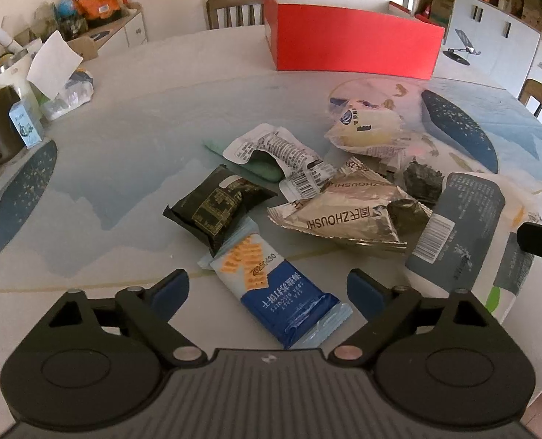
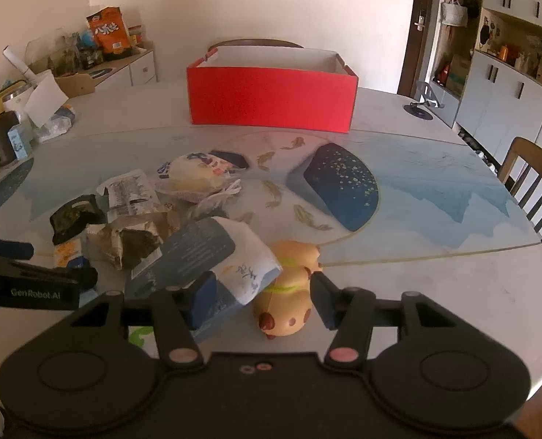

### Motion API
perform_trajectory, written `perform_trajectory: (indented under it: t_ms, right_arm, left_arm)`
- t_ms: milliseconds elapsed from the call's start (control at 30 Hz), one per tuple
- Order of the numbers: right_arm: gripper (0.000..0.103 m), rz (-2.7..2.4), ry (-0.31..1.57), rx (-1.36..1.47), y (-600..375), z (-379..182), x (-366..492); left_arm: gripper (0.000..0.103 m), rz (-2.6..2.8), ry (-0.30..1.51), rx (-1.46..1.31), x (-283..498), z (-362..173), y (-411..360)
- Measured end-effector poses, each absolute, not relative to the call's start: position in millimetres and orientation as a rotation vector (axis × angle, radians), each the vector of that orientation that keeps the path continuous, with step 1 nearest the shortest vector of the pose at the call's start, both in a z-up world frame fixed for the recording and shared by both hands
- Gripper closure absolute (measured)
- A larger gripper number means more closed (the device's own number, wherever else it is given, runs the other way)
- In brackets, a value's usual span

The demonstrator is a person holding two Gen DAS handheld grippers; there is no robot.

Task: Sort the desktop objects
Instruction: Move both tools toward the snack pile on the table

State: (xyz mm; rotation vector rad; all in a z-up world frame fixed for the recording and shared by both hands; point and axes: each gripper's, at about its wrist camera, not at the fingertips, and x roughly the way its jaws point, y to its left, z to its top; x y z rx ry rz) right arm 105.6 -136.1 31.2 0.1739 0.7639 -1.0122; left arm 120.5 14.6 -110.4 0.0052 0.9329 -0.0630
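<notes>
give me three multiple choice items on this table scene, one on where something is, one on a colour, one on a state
1. Where is the blue cracker packet?
A. between the left gripper's open fingers
B. inside the box
C. on a chair

2. What colour is the box outside?
A. green
B. red
C. black

3. How does the right gripper stand to the tan animal toy?
A. toy between its fingers, pads apart from it
B. clamped shut with nothing in it
C. far from the toy

Answers: 1 A, the packet lies on the table between the blue pads. 2 B, its walls are red. 3 A, gaps show beside the toy.
</notes>
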Motion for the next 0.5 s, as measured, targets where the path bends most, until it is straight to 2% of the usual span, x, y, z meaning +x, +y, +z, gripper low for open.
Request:
perform_trajectory:
  t_ms: [267, 333, 367, 500]
  right_arm:
    - [0.049, -0.980, 0.786, 0.218, -140.9, 24.9, 113.1]
    - [0.056, -0.993, 0.798, 0.213, -141.6, 23.3, 115.2]
    - [0.057, -0.990, 0.800, 0.218, -141.8, 22.8, 115.3]
    - [0.066, -0.982, 0.799, 0.238, -141.7, 22.5, 115.8]
  left_arm:
    - [0.021, -0.080, 0.966, -0.033, 124.8, -117.1, 20.5]
    - [0.025, -0.090, 0.976, -0.054, 125.8, -117.6, 23.2]
    - [0.030, -0.092, 0.981, -0.060, 126.5, -118.0, 23.8]
    - [0.035, -0.105, 0.985, -0.052, 127.8, -119.0, 23.5]
